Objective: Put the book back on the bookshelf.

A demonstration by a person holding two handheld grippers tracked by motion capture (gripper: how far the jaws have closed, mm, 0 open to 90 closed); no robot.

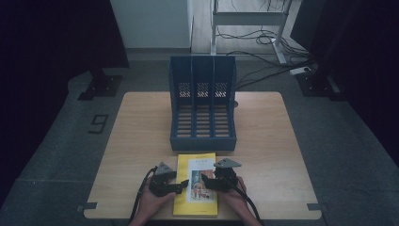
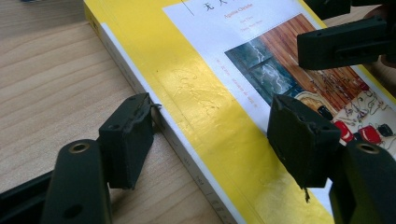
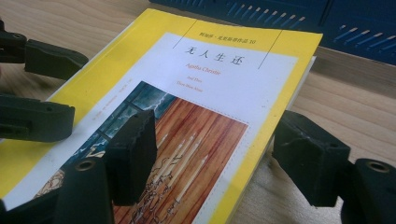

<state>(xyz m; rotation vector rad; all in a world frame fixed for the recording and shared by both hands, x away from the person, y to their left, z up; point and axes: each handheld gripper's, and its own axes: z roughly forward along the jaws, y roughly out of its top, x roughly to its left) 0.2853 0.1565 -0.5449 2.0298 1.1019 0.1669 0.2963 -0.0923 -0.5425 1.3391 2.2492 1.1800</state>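
Now | book (image 1: 196,184): yellow cover, white panel, flat on table (image 1: 263,136) | both grippers' jaws apart, astride its edges

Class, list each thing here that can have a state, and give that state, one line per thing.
Book: closed, lying flat on the table, front cover up.
File rack: upright, all three slots empty.
Left gripper: open, jaws astride the book's spine edge, not pressing.
Right gripper: open, jaws astride the book's other long edge, not pressing.
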